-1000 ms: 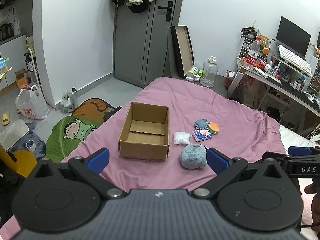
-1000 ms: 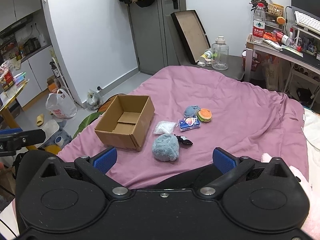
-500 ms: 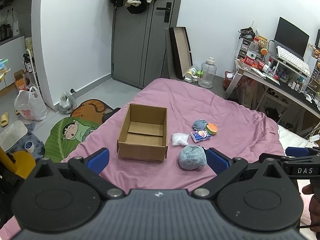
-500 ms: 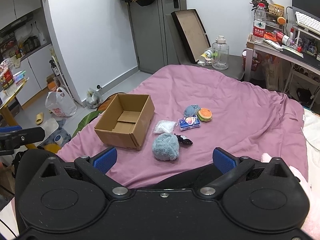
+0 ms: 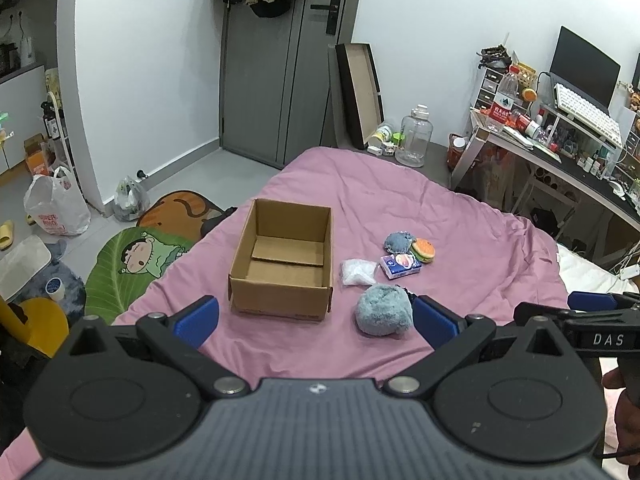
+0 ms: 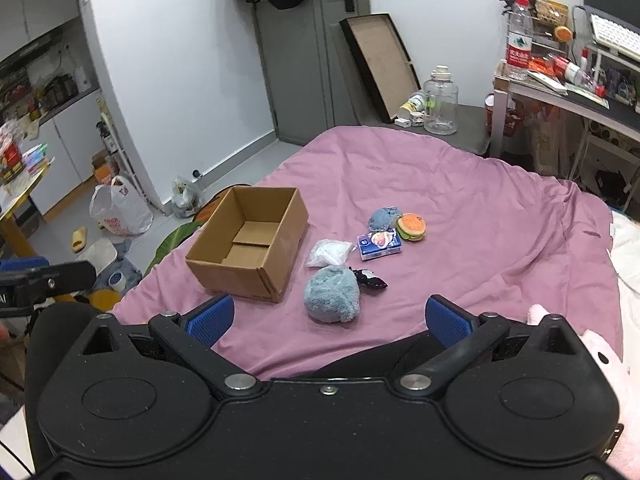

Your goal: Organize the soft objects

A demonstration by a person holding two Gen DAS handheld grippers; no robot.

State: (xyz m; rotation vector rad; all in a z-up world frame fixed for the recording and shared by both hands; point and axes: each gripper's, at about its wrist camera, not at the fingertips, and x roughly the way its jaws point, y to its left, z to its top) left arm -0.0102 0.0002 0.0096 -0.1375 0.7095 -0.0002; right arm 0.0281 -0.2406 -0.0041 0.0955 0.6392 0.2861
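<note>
**Both grippers spread, nothing picked up yet**

Right gripper (image 6: 328,316) and left gripper (image 5: 316,316) hang empty, fingers apart. The fluffy blue ball (image 6: 331,295) lies just ahead of the right one, the cardboard box (image 6: 248,244) ahead-left. I'd drop straight down, squeeze its middle gently, and avoid the bedsheet (image 6: 480,240).

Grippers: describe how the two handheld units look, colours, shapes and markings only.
Both the left gripper and the right gripper have black bodies with two round discs, angled black link arms with silver pivots, and ribbed blue fingertip pads. The right one's side carries white "DAS" lettering.
</note>
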